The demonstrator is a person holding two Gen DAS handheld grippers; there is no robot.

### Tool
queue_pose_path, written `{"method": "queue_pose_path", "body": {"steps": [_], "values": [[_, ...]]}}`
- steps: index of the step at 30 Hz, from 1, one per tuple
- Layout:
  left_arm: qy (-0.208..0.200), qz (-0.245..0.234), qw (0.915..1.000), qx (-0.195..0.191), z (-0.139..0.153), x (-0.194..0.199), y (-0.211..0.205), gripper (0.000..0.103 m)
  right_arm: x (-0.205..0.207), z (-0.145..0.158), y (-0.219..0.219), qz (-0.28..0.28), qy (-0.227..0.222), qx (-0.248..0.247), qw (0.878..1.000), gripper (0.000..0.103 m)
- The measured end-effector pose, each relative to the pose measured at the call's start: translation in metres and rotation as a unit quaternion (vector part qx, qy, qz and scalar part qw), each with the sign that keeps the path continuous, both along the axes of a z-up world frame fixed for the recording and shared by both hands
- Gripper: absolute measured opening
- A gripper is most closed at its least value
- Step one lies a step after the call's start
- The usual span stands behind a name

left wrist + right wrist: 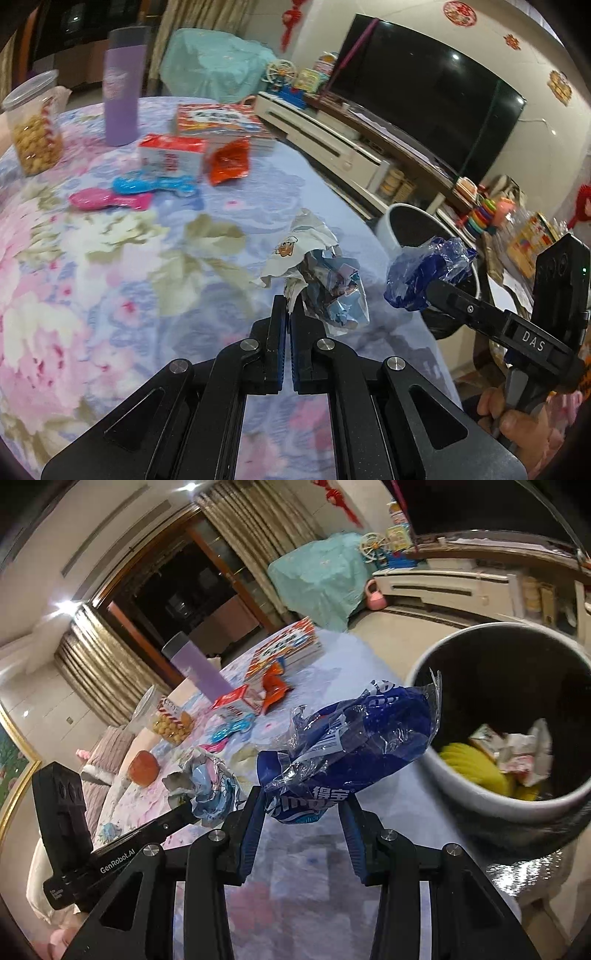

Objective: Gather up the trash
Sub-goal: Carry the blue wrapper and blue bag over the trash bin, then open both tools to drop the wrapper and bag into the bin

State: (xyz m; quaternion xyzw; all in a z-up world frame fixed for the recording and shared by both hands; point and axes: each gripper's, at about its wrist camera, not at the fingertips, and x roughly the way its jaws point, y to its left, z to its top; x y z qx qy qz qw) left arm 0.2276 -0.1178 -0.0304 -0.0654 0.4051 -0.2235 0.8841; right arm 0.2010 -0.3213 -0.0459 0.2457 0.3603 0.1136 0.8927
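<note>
The right gripper (301, 806) is pinching a crinkled blue plastic wrapper (354, 734) by its lower end, the wrapper's far end reaching toward the bin (491, 797) just ahead and to its right. Beside it, to its left, the left gripper (288, 314) is clamping a crumpled printed wrapper (325, 284) above the floral-covered counter (110, 258). Carrying each wrapper fully over the bin's rim before releasing is likely the surest way to keep the light plastic from drifting outside.

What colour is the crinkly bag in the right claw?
Dark blue with white writing; the tissue wrapper shows best in the right wrist view.
</note>
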Motion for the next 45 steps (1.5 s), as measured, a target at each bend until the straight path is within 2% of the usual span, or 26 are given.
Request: {"method": "queue_pose_path", "body": {"steps": [14,23,35,45], "values": [[-0.013,-0.059,0.9981,0.003,0.014,0.006,-0.074,0.002,-0.022,0.008,-0.061,-0.055,-0.012,-0.005,0.998,0.042],[-0.019,-0.087,0.996,0.009,0.021,0.012,-0.115,0.002,-0.028,0.005,-0.098,-0.083,-0.004,-0.011,0.996,0.042],[-0.015,-0.11,0.9936,0.023,0.017,0.026,-0.155,0.002,-0.014,-0.005,-0.119,-0.074,0.03,-0.034,0.996,0.042],[-0.001,-0.113,0.9932,0.028,0.012,0.034,-0.172,0.003,-0.008,-0.009,-0.12,-0.062,0.048,-0.038,0.996,0.045]]}}
